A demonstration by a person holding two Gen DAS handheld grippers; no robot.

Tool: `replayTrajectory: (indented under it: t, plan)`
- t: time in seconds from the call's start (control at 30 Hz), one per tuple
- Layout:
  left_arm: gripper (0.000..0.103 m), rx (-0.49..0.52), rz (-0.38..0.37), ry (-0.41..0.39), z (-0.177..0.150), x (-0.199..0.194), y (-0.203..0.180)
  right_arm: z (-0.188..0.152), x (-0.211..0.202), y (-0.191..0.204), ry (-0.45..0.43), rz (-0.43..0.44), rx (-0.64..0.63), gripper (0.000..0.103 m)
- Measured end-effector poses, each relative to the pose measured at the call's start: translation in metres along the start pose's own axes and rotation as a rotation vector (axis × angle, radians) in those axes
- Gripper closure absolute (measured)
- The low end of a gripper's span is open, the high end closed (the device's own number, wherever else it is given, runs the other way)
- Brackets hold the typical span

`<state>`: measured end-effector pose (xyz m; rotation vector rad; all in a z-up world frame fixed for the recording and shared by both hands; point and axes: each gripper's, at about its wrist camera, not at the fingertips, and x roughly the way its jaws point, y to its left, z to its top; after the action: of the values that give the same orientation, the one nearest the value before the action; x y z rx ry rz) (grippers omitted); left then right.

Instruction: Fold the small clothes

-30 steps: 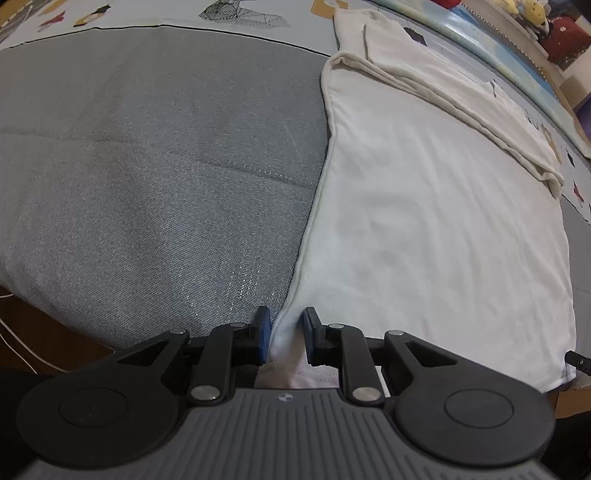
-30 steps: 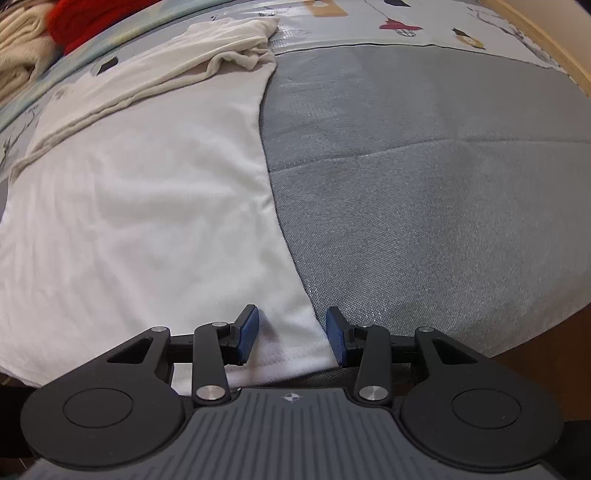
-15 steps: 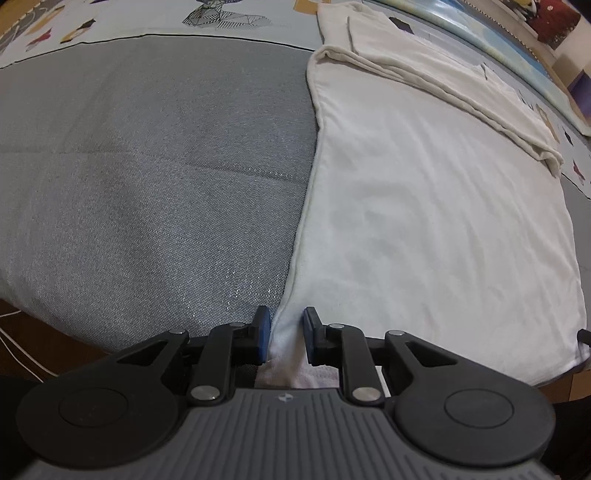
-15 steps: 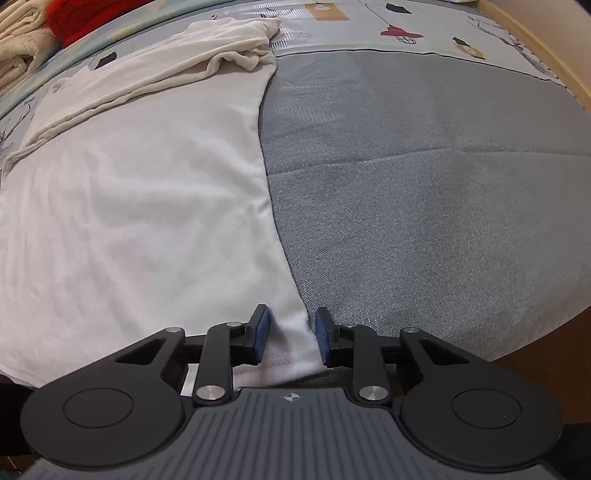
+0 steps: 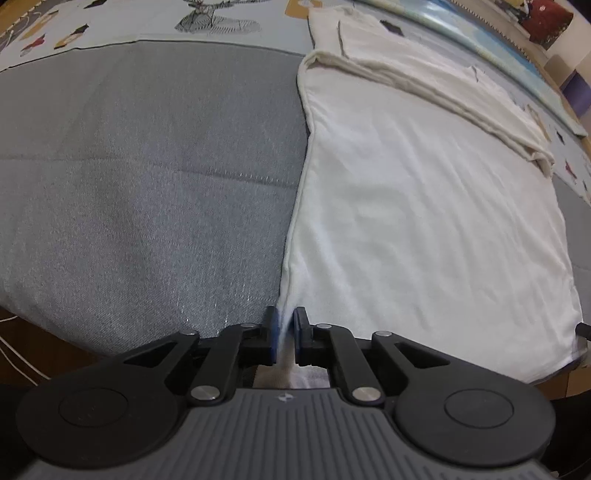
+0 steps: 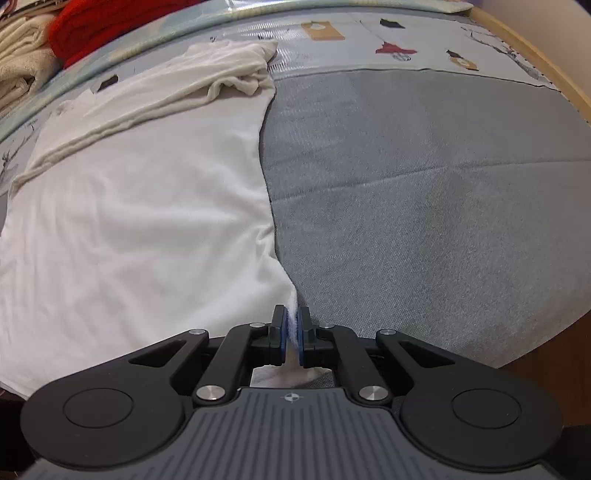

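A white garment (image 5: 424,206) lies flat on a grey mat (image 5: 147,177), its far part folded over into a cream band (image 5: 436,96). My left gripper (image 5: 284,332) is shut on the garment's near left corner, at the mat's front edge. In the right wrist view the same garment (image 6: 140,221) lies left of the grey mat (image 6: 424,192). My right gripper (image 6: 291,332) is shut on the garment's near right corner, and the cloth bunches up between the blue pads.
A patterned light sheet (image 5: 147,22) lies beyond the mat. Red cloth (image 6: 110,26) and cream towels (image 6: 22,66) are piled at the far left in the right wrist view. A wooden edge (image 6: 535,55) runs along the right. The mat's front edge drops off near both grippers.
Both grippers have closed on the garment's near corners; the right one was wide open a second ago. The corners now pucker up between the pads.
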<state>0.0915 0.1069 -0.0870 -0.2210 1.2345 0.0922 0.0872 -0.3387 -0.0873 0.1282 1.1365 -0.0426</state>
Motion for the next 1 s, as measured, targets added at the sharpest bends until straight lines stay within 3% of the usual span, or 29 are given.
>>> replayTrajectory:
  t: [0.17, 0.63, 0.77, 0.9, 0.93, 0.97, 1.0]
  plan:
    - [0.094, 0.022, 0.016, -0.001, -0.001, 0.002, -0.003, -0.003, 0.006, 0.004, 0.04, -0.022, -0.03, 0.093]
    - [0.097, 0.055, 0.032, -0.006, 0.0, 0.004, -0.011, -0.003, 0.007, 0.002, 0.026, -0.011, -0.024, 0.097]
    - [0.099, 0.068, 0.014, -0.046, -0.001, -0.003, -0.015, -0.003, -0.005, -0.003, -0.04, 0.031, 0.001, 0.098]
    - [0.099, 0.078, -0.041, -0.173, -0.002, -0.028, -0.017, -0.001, -0.027, -0.01, -0.153, 0.112, 0.038, 0.098]
    - [0.1, 0.077, -0.058, -0.203, -0.001, -0.036, -0.016, -0.001, -0.041, -0.013, -0.219, 0.165, 0.054, 0.099]
    - [0.1, 0.068, -0.081, -0.232, -0.002, -0.043, -0.015, -0.001, -0.041, -0.013, -0.219, 0.165, 0.054, 0.099]
    - [0.1, 0.054, -0.109, -0.258, -0.003, -0.051, -0.013, 0.0, -0.055, -0.016, -0.281, 0.199, 0.057, 0.099]
